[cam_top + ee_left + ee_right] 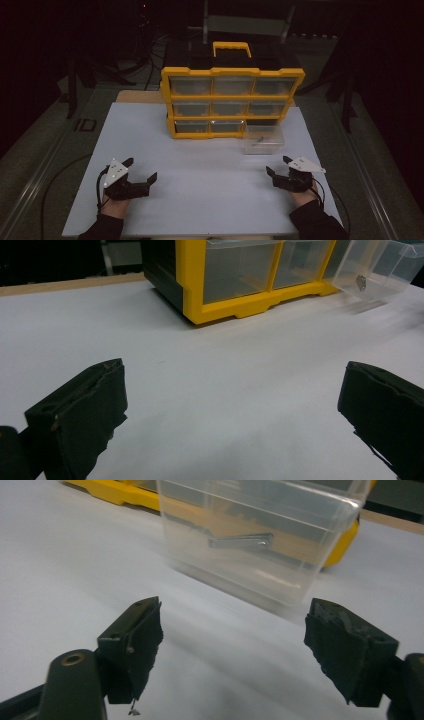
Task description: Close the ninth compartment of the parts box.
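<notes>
Drawer (pixel 260 545), clear plastic, pulled out onto white board (pixel 200 190) beside yellow organizer (pixel 232 102). My right gripper (pixel 232 645), jaws spread and empty, faces it; close view reveals metal piece (pixel 241 541) inside. My left gripper (pixel 232 415) likewise released, well apart.

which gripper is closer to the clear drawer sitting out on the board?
Right. The right gripper sits just in front of the clear drawer, jaws open toward it. The left gripper is across the white board, far to the drawer's left.

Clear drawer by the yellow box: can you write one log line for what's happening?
clear drawer: out on white table, in front of yellow cabinet | right gripper: open, facing drawer, apart | left gripper: open, empty
</notes>
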A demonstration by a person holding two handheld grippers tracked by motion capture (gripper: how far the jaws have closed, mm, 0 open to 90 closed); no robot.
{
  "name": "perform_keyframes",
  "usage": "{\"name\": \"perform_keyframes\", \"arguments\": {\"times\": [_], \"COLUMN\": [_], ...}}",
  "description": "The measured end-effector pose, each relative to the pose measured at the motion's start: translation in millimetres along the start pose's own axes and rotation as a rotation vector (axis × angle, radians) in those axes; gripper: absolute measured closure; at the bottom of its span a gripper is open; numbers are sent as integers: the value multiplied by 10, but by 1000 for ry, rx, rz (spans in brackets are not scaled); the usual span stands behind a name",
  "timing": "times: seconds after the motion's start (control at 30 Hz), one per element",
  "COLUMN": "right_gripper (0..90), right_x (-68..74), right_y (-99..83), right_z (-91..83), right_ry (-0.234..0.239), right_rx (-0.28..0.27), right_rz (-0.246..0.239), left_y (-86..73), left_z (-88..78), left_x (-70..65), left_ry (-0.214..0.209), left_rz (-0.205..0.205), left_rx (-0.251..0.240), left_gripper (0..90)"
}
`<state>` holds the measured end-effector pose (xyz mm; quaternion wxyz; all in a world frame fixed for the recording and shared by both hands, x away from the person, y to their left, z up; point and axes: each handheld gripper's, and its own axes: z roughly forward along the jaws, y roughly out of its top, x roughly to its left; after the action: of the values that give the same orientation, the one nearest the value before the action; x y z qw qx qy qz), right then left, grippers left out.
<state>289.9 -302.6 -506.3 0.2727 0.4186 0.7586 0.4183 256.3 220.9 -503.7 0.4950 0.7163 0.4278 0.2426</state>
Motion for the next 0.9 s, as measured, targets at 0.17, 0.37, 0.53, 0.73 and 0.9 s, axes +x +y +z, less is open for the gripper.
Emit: {"name": "perform_keyframes", "arguments": {"times": [0.17, 0.37, 0.53, 0.73, 0.9], "right_gripper": [279, 416, 540, 698, 850], "right_x": [-42, -50, -49, -57, -81], "right_y": [2, 6, 27, 59, 68], "right_z": [46, 75, 86, 94, 104], "right_ry": [-3, -26, -39, -57, -50], "right_rx": [23, 11, 14, 20, 32], "right_rz": [15, 30, 28, 24, 33], "left_y": [-1, 1, 2, 4, 5], "left_z": [0, -4, -4, -11, -10], "left_x": [1, 3, 2, 6, 5], "left_ry": [1, 4, 4, 6, 5], "left_rz": [-1, -3, -3, -3, -3], "left_rx": [0, -3, -3, -4, -4], "left_gripper": [1, 1, 2, 1, 2]}}
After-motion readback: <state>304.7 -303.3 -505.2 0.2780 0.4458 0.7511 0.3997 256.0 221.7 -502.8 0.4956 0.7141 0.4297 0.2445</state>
